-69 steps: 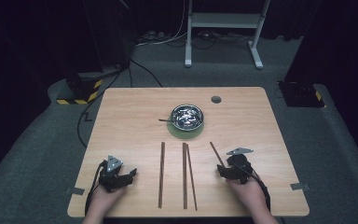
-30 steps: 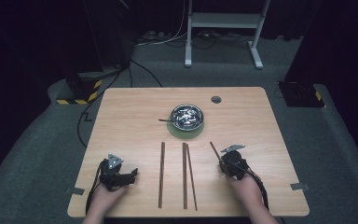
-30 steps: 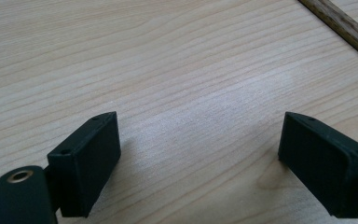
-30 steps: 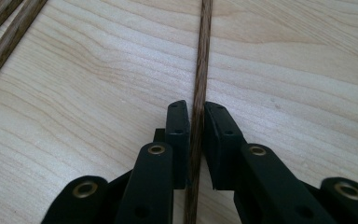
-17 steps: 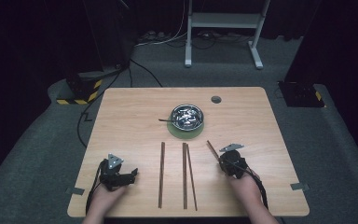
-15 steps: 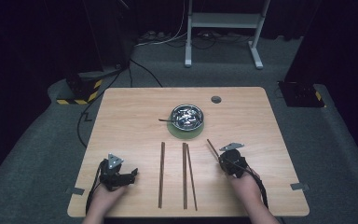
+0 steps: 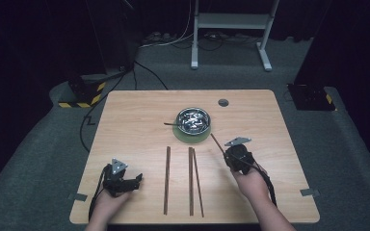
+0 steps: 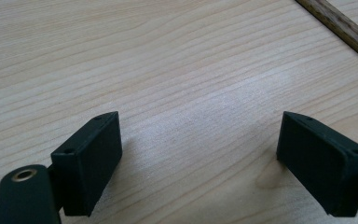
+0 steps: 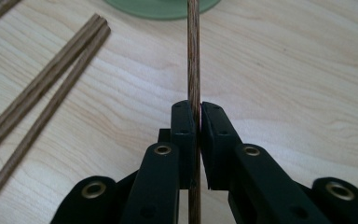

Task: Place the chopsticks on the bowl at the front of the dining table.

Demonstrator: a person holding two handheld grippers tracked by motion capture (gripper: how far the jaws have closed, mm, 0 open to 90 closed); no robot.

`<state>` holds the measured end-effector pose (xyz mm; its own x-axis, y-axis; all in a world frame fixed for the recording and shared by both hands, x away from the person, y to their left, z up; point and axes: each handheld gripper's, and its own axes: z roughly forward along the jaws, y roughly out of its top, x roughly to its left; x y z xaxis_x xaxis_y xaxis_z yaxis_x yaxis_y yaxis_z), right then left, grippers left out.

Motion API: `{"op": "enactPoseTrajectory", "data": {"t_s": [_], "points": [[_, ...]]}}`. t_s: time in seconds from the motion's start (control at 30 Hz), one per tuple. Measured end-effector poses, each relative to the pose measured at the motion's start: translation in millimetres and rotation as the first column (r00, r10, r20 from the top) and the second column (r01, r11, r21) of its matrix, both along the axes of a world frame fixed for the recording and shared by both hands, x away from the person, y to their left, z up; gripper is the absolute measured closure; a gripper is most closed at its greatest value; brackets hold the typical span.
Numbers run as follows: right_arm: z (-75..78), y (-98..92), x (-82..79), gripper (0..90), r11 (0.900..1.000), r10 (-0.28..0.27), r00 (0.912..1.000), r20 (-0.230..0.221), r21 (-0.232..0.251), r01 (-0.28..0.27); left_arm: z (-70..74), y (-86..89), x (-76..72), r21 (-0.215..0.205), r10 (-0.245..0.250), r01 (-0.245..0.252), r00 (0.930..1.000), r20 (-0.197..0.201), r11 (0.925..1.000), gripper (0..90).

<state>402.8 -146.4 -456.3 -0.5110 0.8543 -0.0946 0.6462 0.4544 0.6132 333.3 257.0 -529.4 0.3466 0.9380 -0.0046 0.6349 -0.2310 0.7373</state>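
Observation:
My right gripper [image 7: 227, 155] is shut on a brown wooden chopstick [image 7: 216, 141] near its lower end. The stick slants up and left toward the green saucer [image 7: 192, 139]. In the right gripper view the pads [image 9: 185, 116] clamp the chopstick [image 9: 193, 56], which runs straight ahead to the saucer's edge [image 9: 158, 7]. My left gripper [image 7: 136, 180] rests at the table's front left, jaws open. Bare wood lies between them in the left gripper view [image 8: 200, 140]. One chopstick [image 7: 167, 179] and a pair [image 7: 192, 180] lie side by side between the two hands.
A metal bowl [image 7: 193, 120] stands on the green saucer mid-table, with a thin dark stick [image 7: 169, 124] poking out to its left. A small dark disc [image 7: 223, 102] sits near the table's far edge [image 7: 188, 91]. A chopstick [image 8: 340, 25] crosses the top right corner of the left gripper view.
My right gripper has closed on the rightmost chopstick and lifted it, moving a little up and toward the bowl. The left gripper has stayed where it was.

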Motion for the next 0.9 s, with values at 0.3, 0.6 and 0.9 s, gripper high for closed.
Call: {"op": "enactPoseTrajectory", "data": {"t_s": [0.3,0.6,0.9], "points": [[11.0,11.0,20.2,84.0,1.000,0.007,0.9999,0.008,0.014,-0.007,0.2,0.4,-0.1,0.006,-0.004,0.004,1.0000,-0.002,1.0000,14.3],[15.9,25.4,42.3,84.0,1.000,0.007,0.9999,0.014,0.015,-0.007,0.0,-0.1,-0.1,-0.001,0.000,0.000,1.0000,0.001,1.0000,14.5],[11.8,43.2,63.8,84.0,1.000,0.000,0.9999,0.012,0.009,0.000,0.0,0.2,-0.1,-0.003,-0.005,0.005,1.0000,-0.002,1.0000,14.5]]}}
